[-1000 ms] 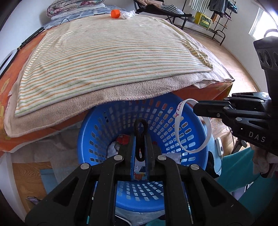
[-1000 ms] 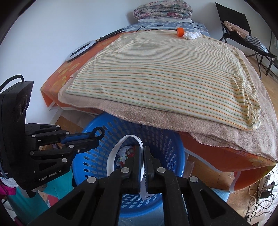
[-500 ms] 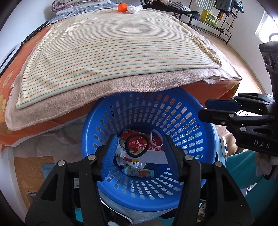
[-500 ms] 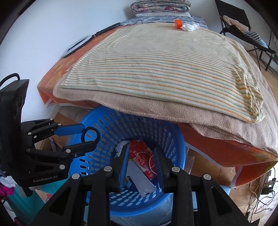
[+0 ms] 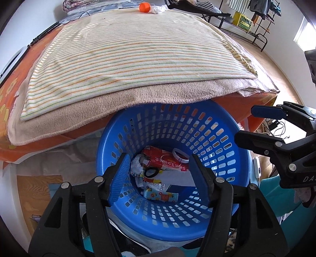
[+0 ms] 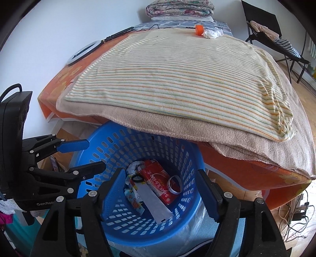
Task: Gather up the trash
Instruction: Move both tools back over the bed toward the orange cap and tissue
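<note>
A blue slotted basket (image 5: 223,150) stands against the bed; it also shows in the right wrist view (image 6: 177,223). Inside lie a black ring (image 5: 151,172), a white band (image 5: 180,156), a red packet (image 5: 167,161) and other wrappers. The same black ring (image 6: 137,178) and white band (image 6: 174,184) show in the right wrist view. My left gripper (image 5: 163,179) is open and empty above the basket. My right gripper (image 6: 163,192) is open and empty above it too. An orange cap (image 5: 144,7) and crumpled white tissue (image 5: 158,8) lie at the bed's far end.
The bed carries a striped blanket (image 5: 128,51) over a beige one (image 6: 177,126) that overhangs the basket's far rim. A folding chair (image 6: 276,35) and a rack (image 5: 248,21) stand to the right. Cables (image 6: 296,215) lie on the wooden floor.
Both grippers opened. The black ring dropped from the left gripper and the white band from the right into the basket. Both grippers tilted a little further over the basket.
</note>
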A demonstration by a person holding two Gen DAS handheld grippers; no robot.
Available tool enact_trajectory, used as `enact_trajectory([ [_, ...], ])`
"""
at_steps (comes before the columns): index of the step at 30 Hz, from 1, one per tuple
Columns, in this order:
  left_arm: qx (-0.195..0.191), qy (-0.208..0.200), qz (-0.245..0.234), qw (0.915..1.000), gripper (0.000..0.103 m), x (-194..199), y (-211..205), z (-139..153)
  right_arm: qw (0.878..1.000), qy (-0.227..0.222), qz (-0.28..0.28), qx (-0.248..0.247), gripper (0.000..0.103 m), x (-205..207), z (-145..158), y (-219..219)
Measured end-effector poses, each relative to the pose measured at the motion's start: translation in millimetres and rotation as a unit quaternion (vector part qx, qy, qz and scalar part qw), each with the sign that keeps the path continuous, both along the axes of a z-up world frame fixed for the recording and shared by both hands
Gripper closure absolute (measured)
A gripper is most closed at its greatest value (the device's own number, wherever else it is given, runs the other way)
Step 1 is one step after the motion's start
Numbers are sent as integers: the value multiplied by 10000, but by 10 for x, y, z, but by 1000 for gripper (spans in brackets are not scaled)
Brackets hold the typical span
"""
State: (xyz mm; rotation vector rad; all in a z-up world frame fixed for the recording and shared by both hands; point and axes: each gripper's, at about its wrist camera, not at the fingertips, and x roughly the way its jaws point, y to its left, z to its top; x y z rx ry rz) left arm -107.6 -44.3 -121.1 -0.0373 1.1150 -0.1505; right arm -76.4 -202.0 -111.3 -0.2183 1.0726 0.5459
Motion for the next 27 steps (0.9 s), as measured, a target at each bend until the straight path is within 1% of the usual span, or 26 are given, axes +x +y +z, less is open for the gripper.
enact_trajectory([
  [4, -4, 16, 40, 10000, 37, 5, 13, -3, 10000, -53, -24, -29, 16, 1, 16, 5],
  [7, -7, 33, 67, 10000, 37, 10, 20, -7, 9999, -84, -73, -65, 13, 16, 26, 1],
  [19, -103, -7, 255, 9996, 37, 60, 94, 73, 9999, -34, -163, 36, 12, 61, 81, -20],
  [27, -241, -229, 437, 9985, 37, 223, 170, 342, 9991, -115, -207, 351, 12, 142, 280, -52],
])
